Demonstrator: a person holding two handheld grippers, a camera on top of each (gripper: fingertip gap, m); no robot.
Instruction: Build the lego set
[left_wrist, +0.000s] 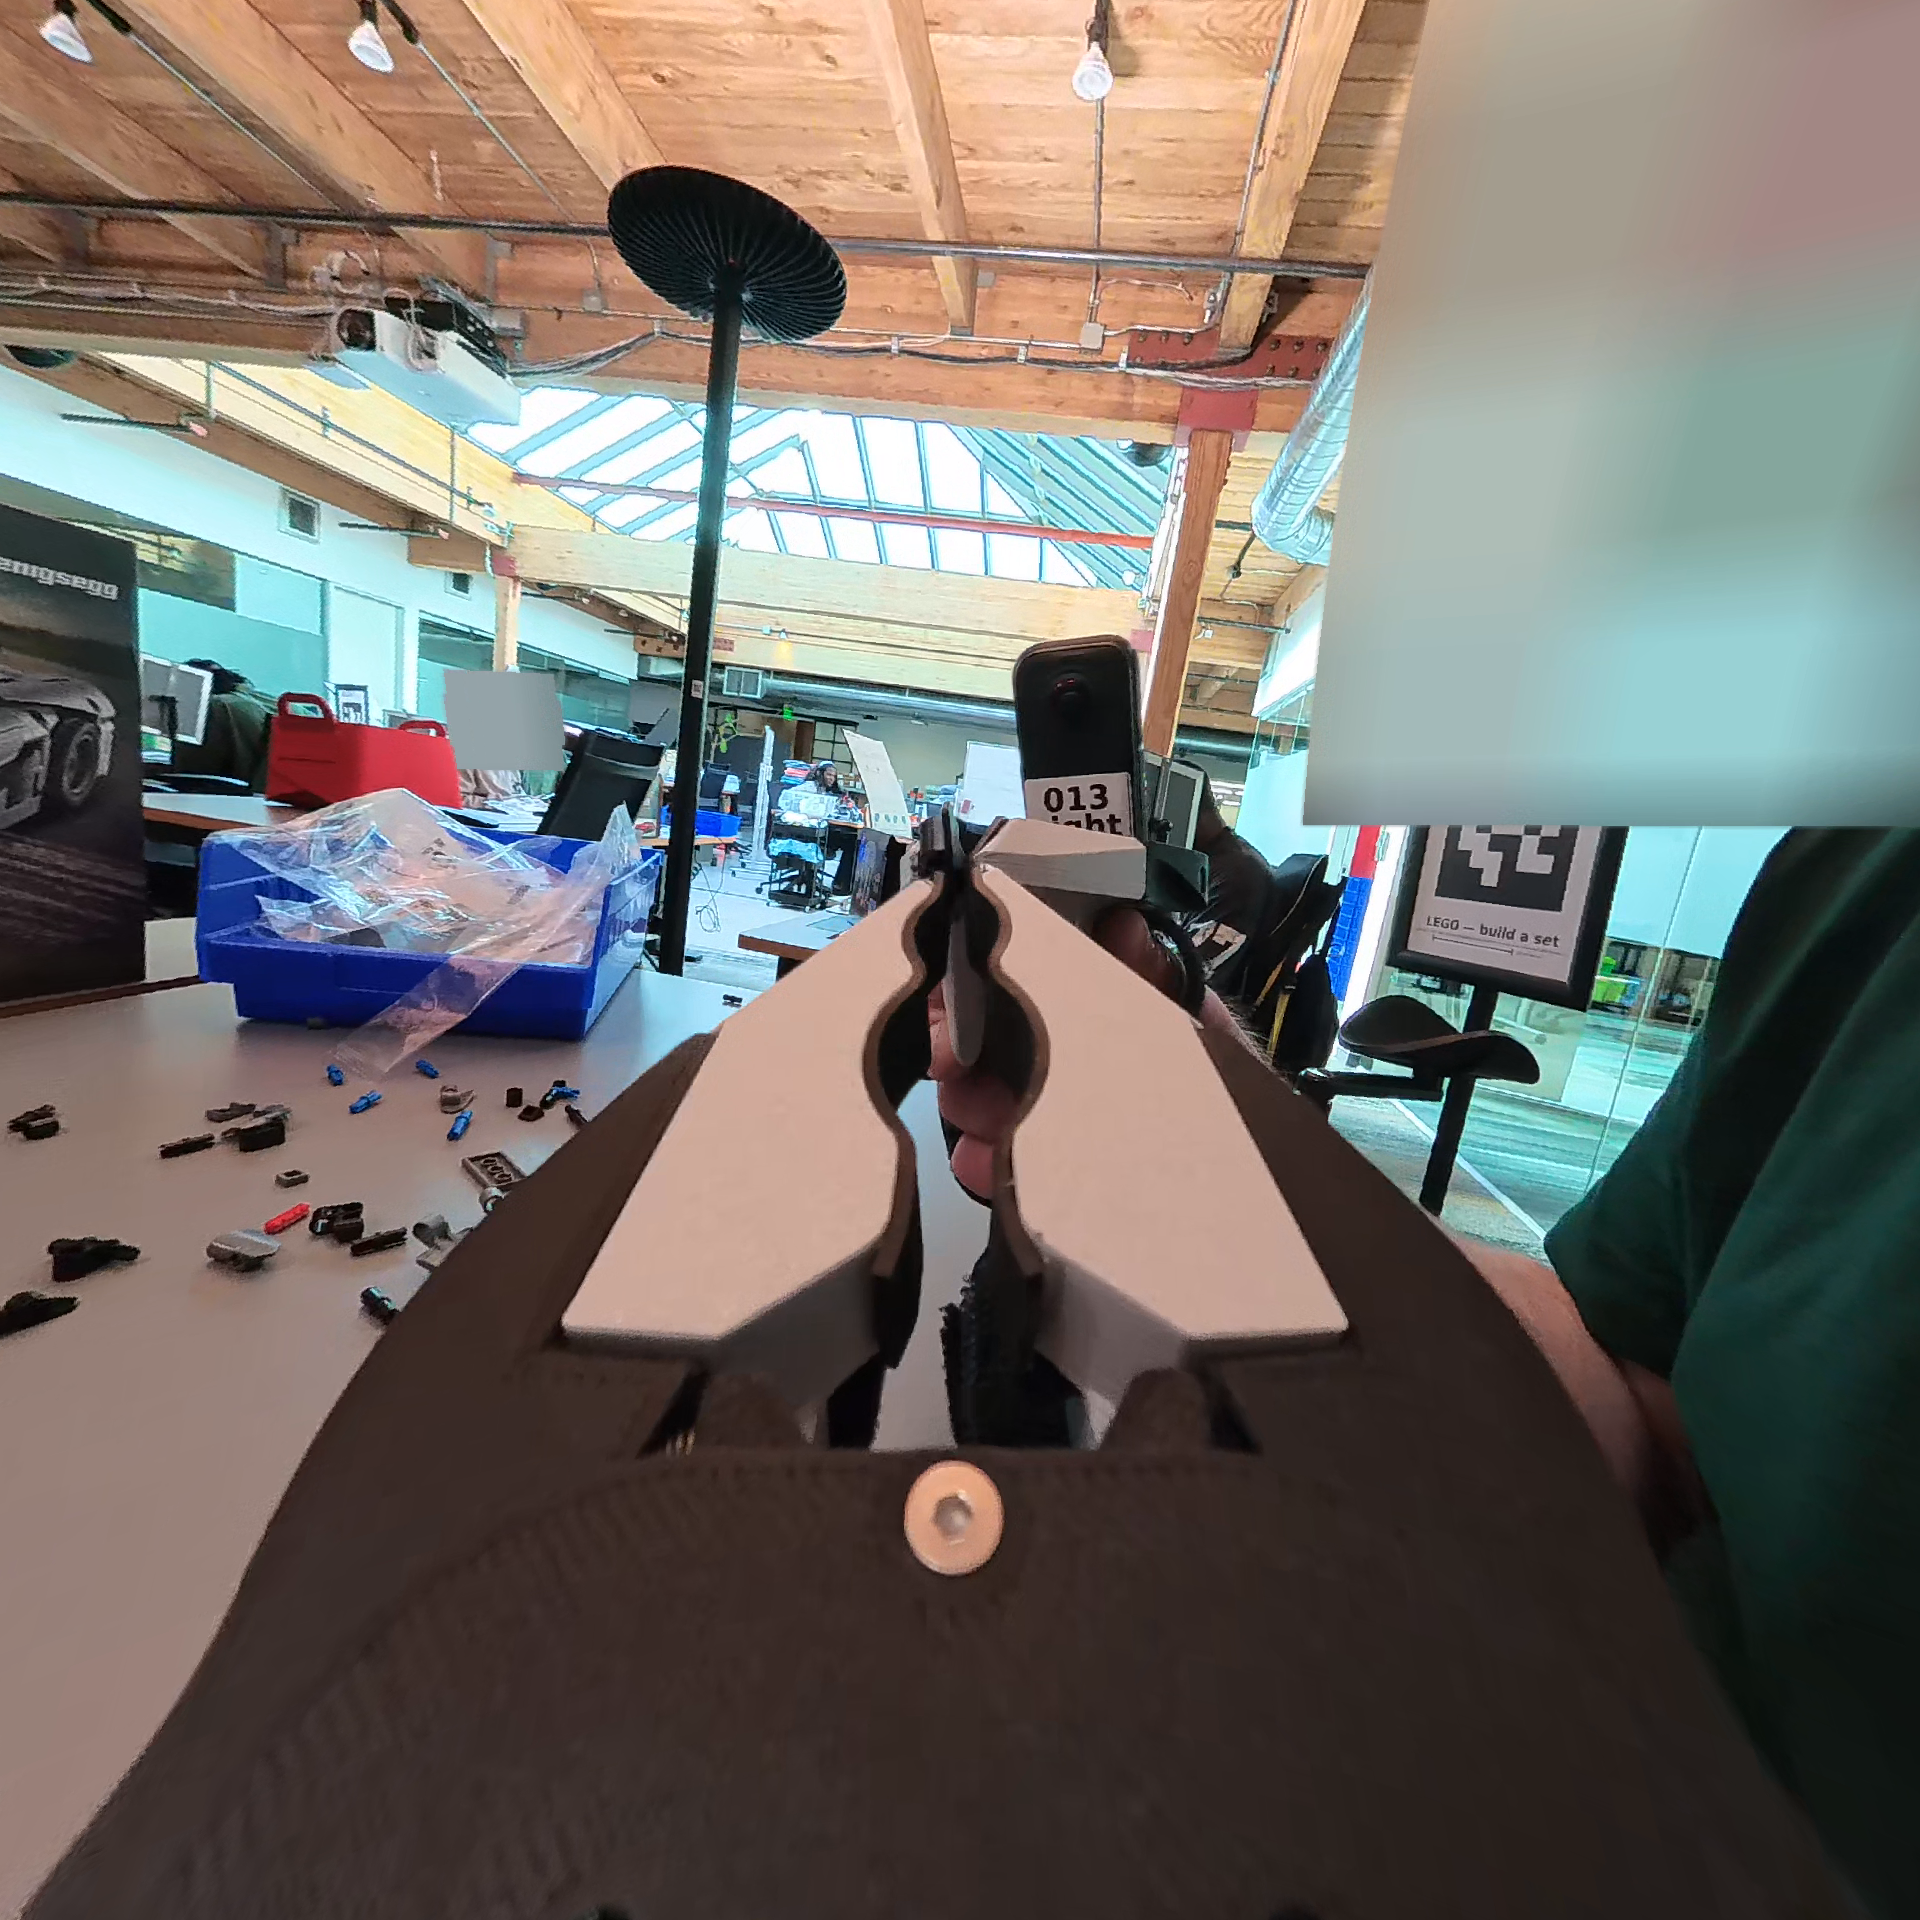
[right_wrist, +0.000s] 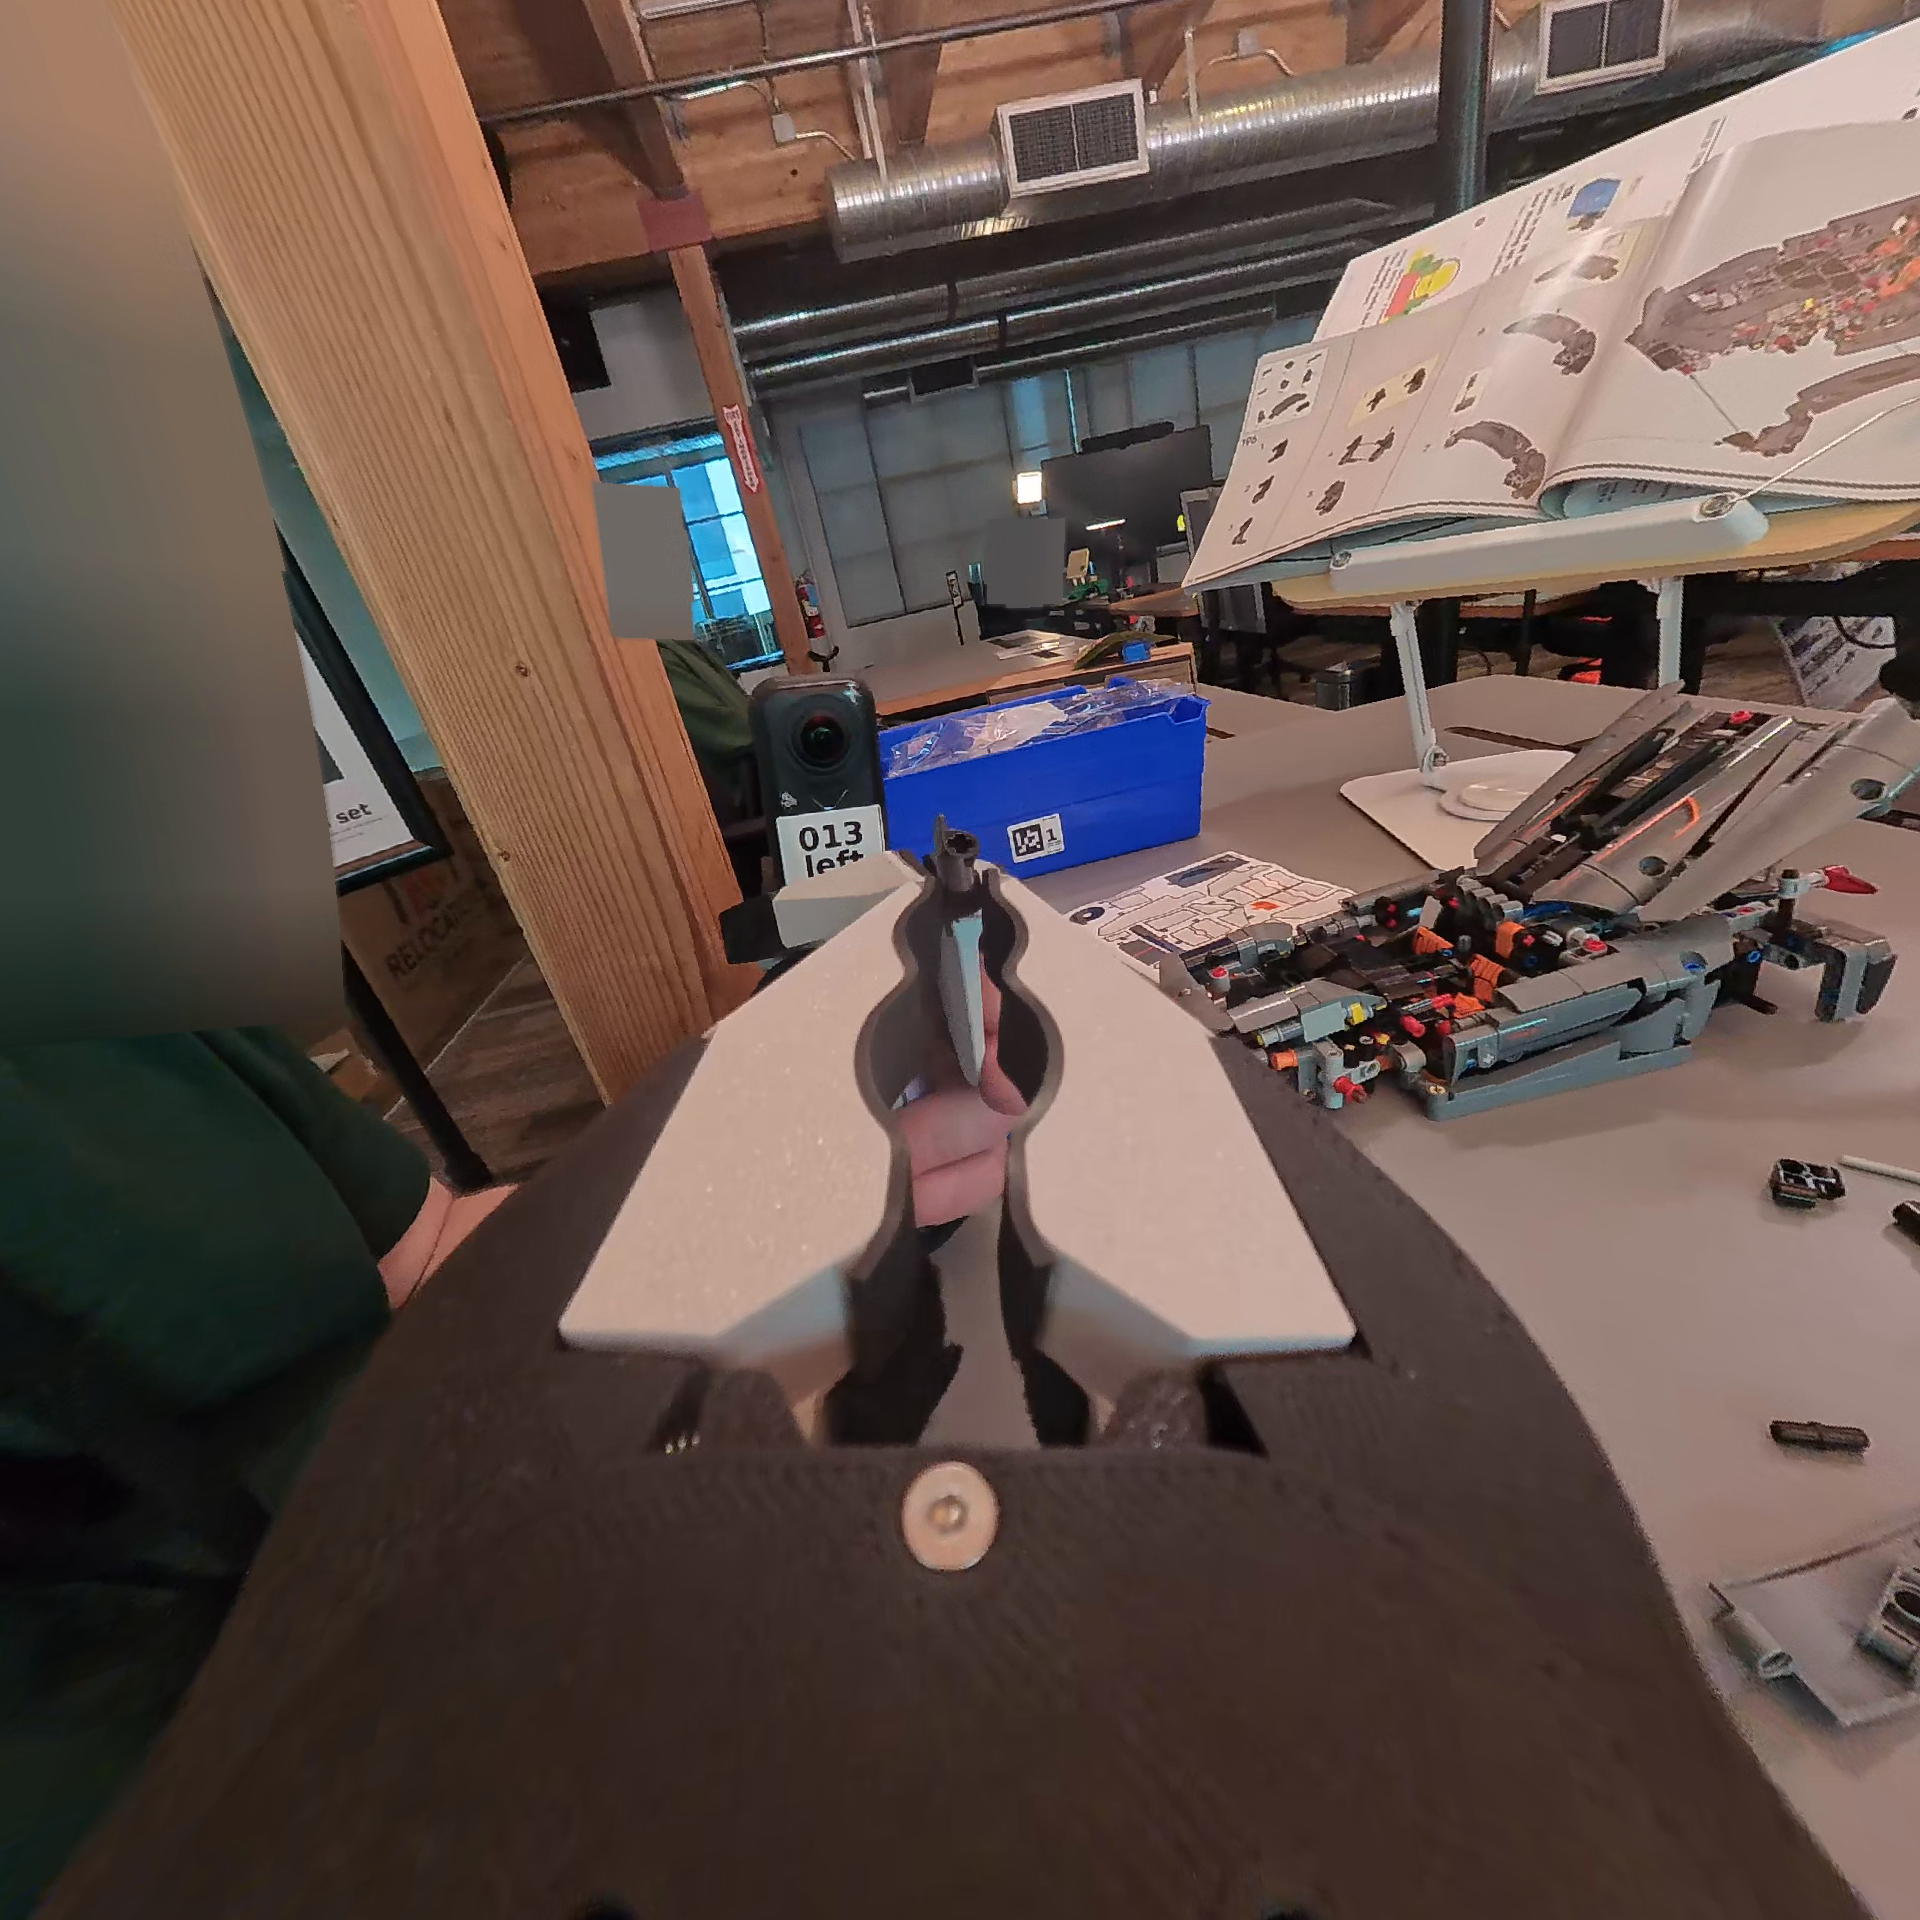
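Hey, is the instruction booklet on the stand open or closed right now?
Open. The instruction booklet lies spread on the tilted white stand, with pages of build diagrams showing on both sides of the spine.

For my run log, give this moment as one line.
left gripper shut on dark piece | right gripper shut on it | car model on table

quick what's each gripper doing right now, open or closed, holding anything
Left gripper: closed on a small black lego pin piece at its tips.
Right gripper: closed on the same small black lego pin piece.
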